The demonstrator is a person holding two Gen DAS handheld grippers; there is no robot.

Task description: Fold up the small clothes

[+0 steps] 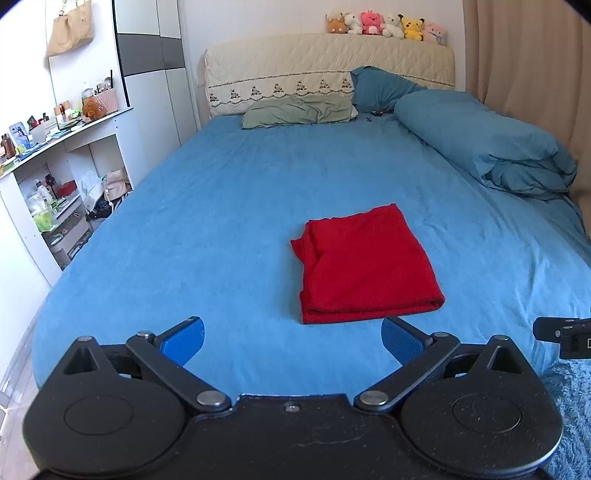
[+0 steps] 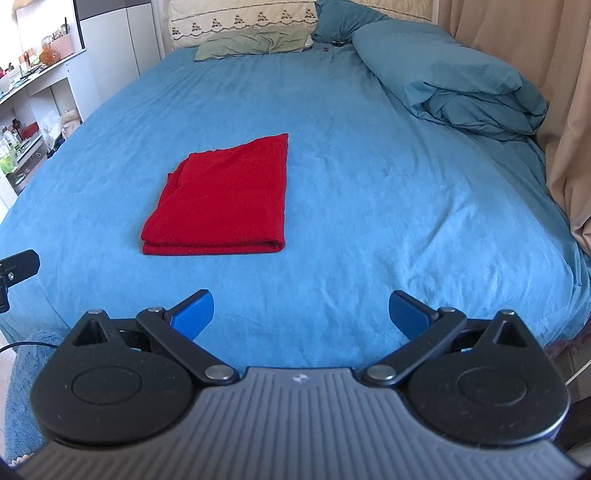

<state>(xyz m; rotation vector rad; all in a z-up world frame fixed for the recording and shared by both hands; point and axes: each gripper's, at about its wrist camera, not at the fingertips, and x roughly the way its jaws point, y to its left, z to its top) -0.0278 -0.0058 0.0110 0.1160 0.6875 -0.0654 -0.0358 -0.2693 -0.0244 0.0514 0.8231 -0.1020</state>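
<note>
I see the red cloth lying folded on the bed; both my left gripper and right gripper are spread wide and empty, so next comes another fold or setting it aside.

My red garment looks like soft, matt knit cloth; the bed sheet is napped cloth; my claw pads ribbed blue plastic.

You stood in a home bedroom: a blue-sheeted bed, plush toys on the far headboard, cluttered shelves left.
</note>
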